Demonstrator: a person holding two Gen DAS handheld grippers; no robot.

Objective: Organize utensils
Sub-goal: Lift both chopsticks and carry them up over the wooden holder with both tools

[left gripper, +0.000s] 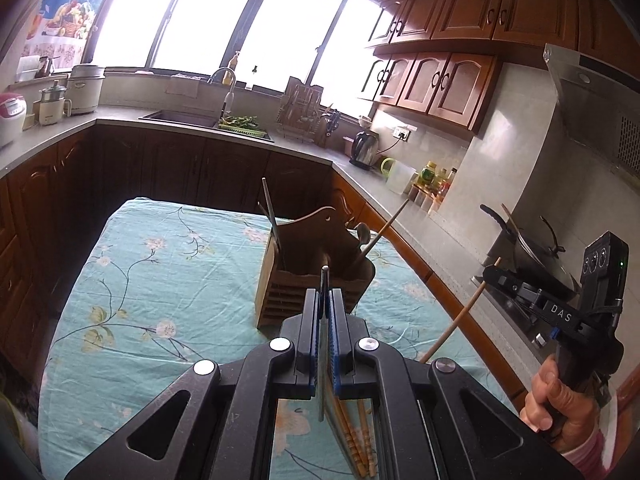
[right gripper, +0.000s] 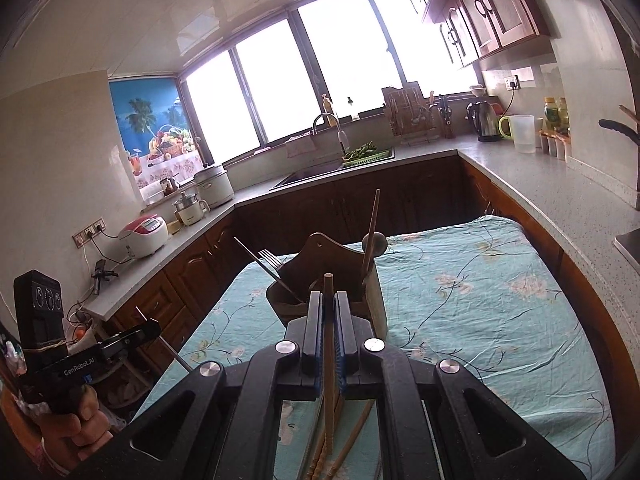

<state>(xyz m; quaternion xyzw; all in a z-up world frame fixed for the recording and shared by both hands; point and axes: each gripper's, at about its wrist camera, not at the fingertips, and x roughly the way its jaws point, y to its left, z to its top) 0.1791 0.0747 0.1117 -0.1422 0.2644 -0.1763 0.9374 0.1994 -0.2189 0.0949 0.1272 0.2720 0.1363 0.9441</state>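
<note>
A wooden utensil holder [left gripper: 312, 276] [right gripper: 320, 276] stands on the table with the floral teal cloth [left gripper: 160, 280] [right gripper: 460, 312]. It holds metal chopsticks, a fork [right gripper: 272, 258], a spoon and a wooden chopstick [left gripper: 384, 232]. My left gripper [left gripper: 325, 304] is shut on a metal chopstick [left gripper: 325, 276], just in front of the holder. My right gripper [right gripper: 329, 312] is shut on a wooden chopstick [right gripper: 329, 320], close behind the holder; it also shows at the right of the left wrist view [left gripper: 490, 272]. More wooden chopsticks [left gripper: 356, 440] [right gripper: 336, 452] lie on the cloth below the grippers.
Kitchen counters wrap around the table: a sink [left gripper: 180, 118] at the back, a kettle [left gripper: 366, 148] and jars on the right counter, a wok [left gripper: 532, 256] on the stove, rice cookers [right gripper: 144, 236] on the left counter.
</note>
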